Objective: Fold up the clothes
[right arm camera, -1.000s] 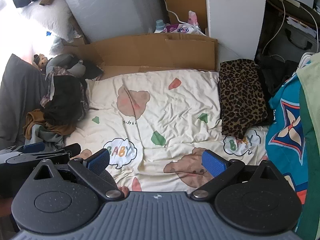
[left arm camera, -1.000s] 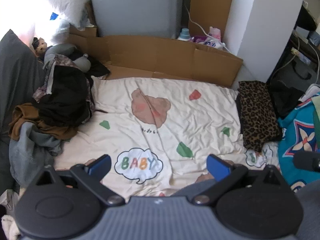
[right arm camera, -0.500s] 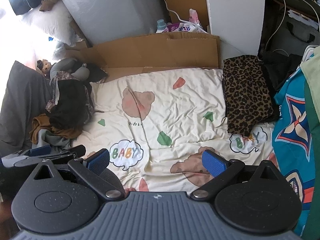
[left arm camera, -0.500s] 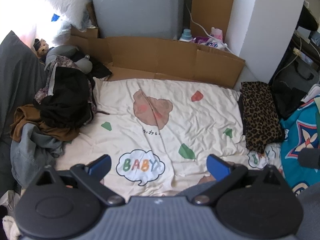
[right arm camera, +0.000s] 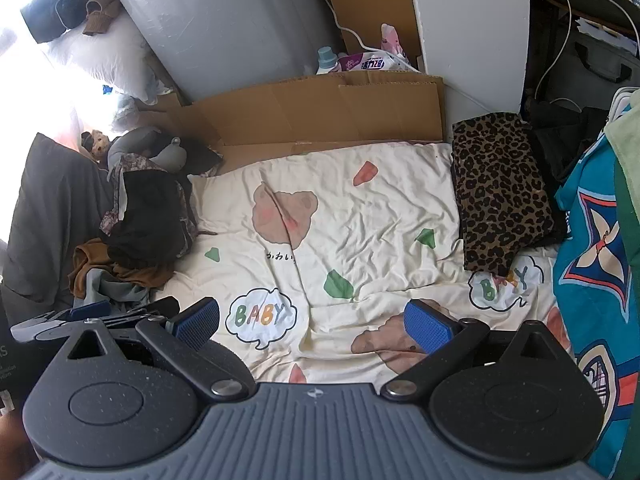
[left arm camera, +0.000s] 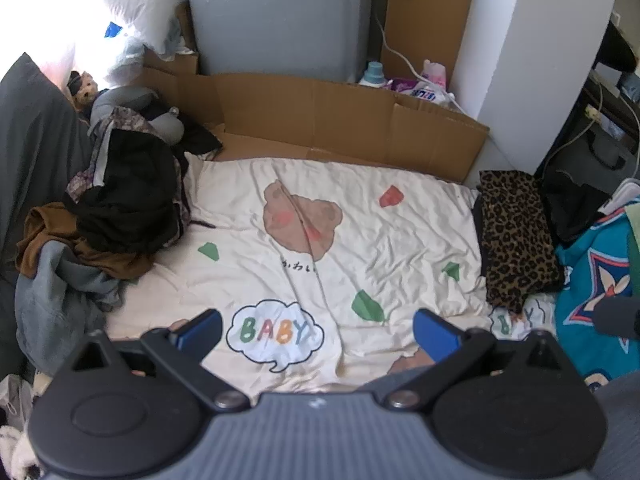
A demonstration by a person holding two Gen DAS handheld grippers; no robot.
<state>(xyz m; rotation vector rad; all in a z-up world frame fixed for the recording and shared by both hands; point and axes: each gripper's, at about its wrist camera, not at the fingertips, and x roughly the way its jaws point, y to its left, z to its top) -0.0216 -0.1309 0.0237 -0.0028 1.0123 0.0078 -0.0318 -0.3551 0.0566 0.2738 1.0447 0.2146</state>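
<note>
Cream bedsheet [left arm camera: 360, 240] printed with bears and "BABY" clouds fills the middle of both views, wrinkled and bare across its centre. At the left of each frame lies a heap of clothes [left arm camera: 116, 216]: black, brown and grey garments tangled so that single pieces cannot be told apart, with its lower left part running out of the frame edge. A folded leopard-print garment [left arm camera: 516, 236] lies at the right edge of the sheet, a dark item half hidden behind it. A teal patterned cloth [right arm camera: 596, 280] is cut off at the right border of the right wrist view.

The left gripper [left arm camera: 316, 330] hangs above the lower part of the sheet with its blue-padded fingers wide apart and nothing between them; the heap sits up and left of its left finger, well apart. The right gripper [right arm camera: 312, 320] is likewise spread and empty, the leopard garment up and right of its right finger, not touching. In the right wrist view the left gripper appears as a dark shape at the lower left, partly hidden.

Compared with a second ago, both cameras have pulled slightly back and up, showing a little more sheet and cardboard [left arm camera: 320, 116].
</note>
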